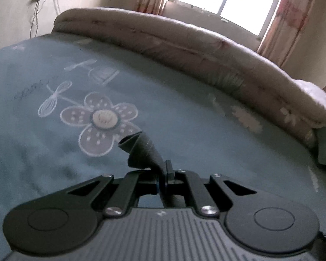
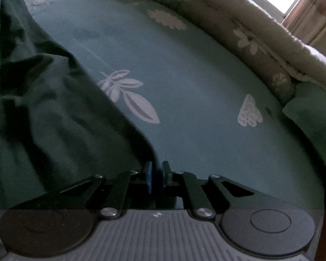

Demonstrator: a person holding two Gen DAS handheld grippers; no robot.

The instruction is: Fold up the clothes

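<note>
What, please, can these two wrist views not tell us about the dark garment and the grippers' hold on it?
- Garment's kind and size: the left wrist view shows only a twisted corner at the left gripper; the right wrist view cuts the dark green garment off at its left edge.
- Right gripper: dim, so contact between pads and hem is unclear.

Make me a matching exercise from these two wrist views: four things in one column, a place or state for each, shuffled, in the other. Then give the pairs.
Things
1. left tool
2. right tool
3. rolled quilt
4. bedsheet

Places or states
A. lies along the far edge of the bed, below the window
B. shut on a twisted corner of dark green garment
C. blue-green with pale flower and leaf prints, spread flat
D. pads slightly apart, the garment's edge beside its left pad

Pairs: 1-B, 2-D, 3-A, 4-C
</note>
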